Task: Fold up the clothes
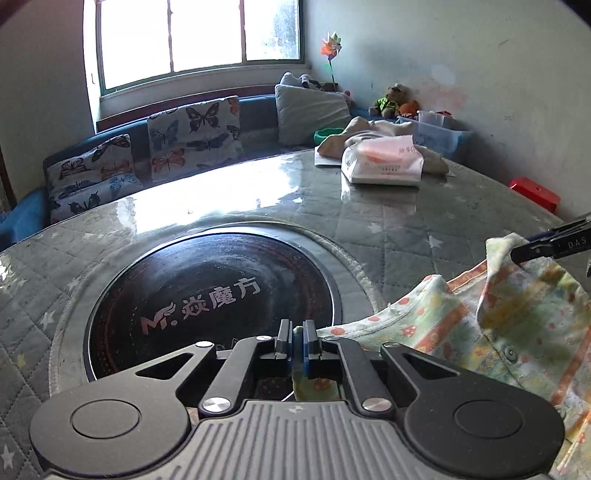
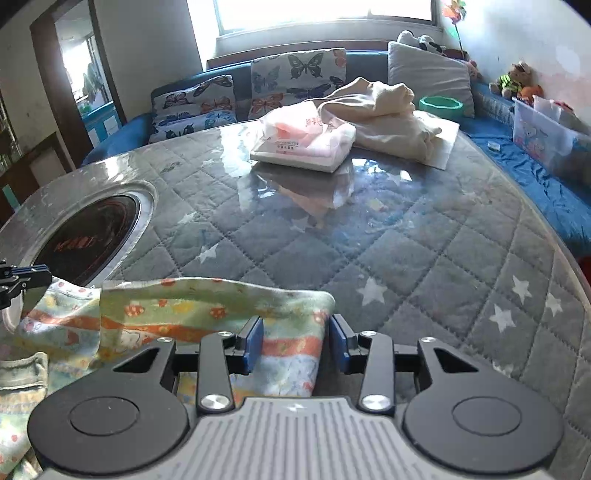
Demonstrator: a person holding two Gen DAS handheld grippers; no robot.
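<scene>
Close by, the left gripper (image 1: 297, 334) has its two blue pads pinched together on an edge of the printed baby garment (image 1: 491, 332), a thin strip of cloth showing between them and a little more hanging behind. From that pinch the garment runs off to the right across the quilted table (image 1: 388, 229), pale green with orange bands and small mushroom prints.

Over on the other side, the right gripper (image 2: 296, 341) stands with its pads parted. A folded edge of the garment lies in the gap between them: the cloth reaches the left pad, while the right pad stands clear of it over bare table. In the left wrist view, the tip of that gripper sits at a raised corner of the garment.

Just beyond the left gripper, a round black cooktop (image 1: 210, 295) is set into the table. Farther out lie a tissue pack (image 2: 306, 144) and, touching it, a heap of cream cloth (image 2: 391, 118). Behind the table, butterfly cushions (image 1: 192, 136) lean on a blue sofa (image 2: 546, 184) under the window (image 1: 199, 33).
</scene>
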